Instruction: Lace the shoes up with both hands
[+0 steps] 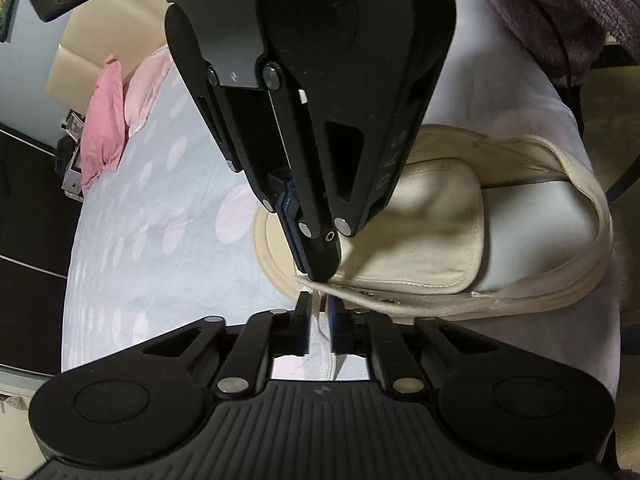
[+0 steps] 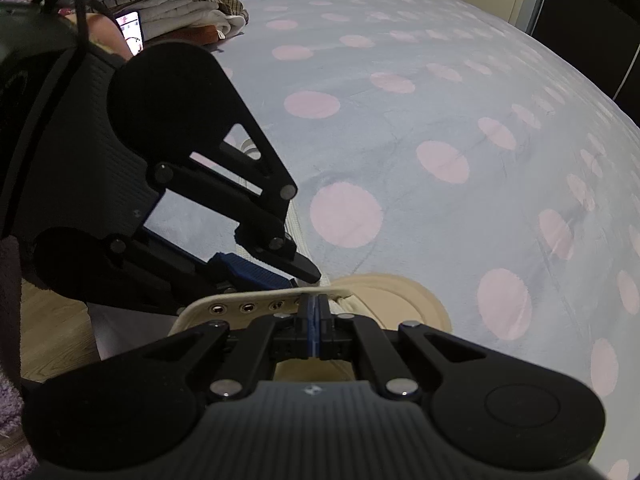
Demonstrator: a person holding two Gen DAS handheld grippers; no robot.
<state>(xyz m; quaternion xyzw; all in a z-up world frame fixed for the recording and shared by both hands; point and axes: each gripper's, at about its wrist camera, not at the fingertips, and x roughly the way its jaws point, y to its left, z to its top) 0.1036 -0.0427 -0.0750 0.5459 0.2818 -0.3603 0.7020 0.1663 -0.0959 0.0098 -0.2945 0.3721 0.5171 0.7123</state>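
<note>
Two black grippers met over a cream canvas shoe (image 1: pixel 440 232) lying on its side on a pale blue bed cover (image 1: pixel 160 240) dotted with pink. At far left in the left wrist view, pink pillows (image 1: pixel 104 120) lay at the bed's edge. At centre, the left gripper (image 1: pixel 320 300) had its fingers drawn in on a white lace (image 1: pixel 320 332), which ran back between the blue pads and was cut off by the gripper's own body. Just above it, the right gripper (image 1: pixel 320 274) came down from the top of that view with its tips pressed together on the end of the shoe's eyelet strip (image 1: pixel 360 294). To the right, the tongue and the open heel showed plainly, while the toe was largely hidden behind the right gripper. A purple fleece (image 1: pixel 560 8) filled the upper right corner.

The right wrist view showed the same pinch from behind: pads closed flat on the strip's rim, four eyelets (image 2: pixel 248 307) visible to their left. How far the lace was threaded could not be made out.
</note>
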